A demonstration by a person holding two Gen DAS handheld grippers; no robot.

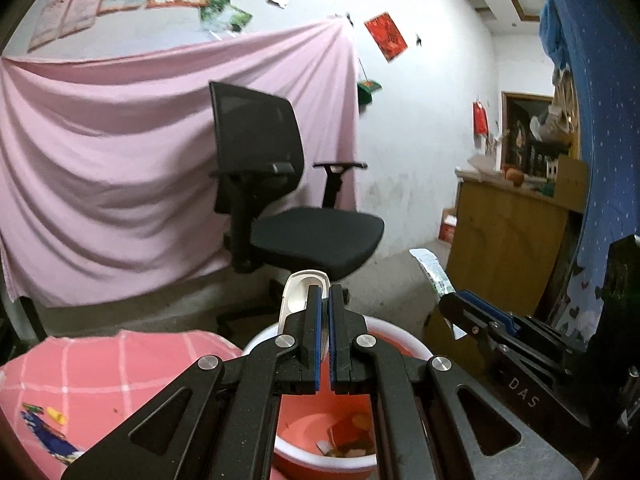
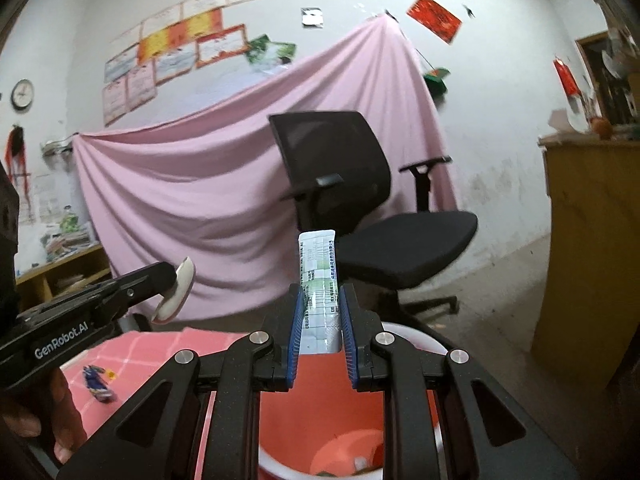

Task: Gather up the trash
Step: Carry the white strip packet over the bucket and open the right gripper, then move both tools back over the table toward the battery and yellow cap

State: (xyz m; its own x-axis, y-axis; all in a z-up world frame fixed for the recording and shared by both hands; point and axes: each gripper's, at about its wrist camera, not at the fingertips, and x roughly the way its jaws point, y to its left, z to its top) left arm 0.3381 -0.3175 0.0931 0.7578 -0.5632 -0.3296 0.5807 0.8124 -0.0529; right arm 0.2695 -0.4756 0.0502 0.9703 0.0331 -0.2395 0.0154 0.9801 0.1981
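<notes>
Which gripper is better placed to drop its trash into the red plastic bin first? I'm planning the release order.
Probably the right gripper: its white printed sachet hangs directly over the red plastic bin. The left gripper, pinching a white plastic piece, sits nearer the bin's rim.

Left gripper [image 1: 325, 294] clamping white tray [image 1: 301, 292]

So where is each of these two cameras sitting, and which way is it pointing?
Left wrist view: rides the left gripper, looking along its jaws shut on a white plastic piece, over the red bucket; the right gripper shows beside it.
Right wrist view: rides the right gripper, holding a printed packet; the left gripper shows.
Shared: bucket, black chair, pink sheet.
</notes>
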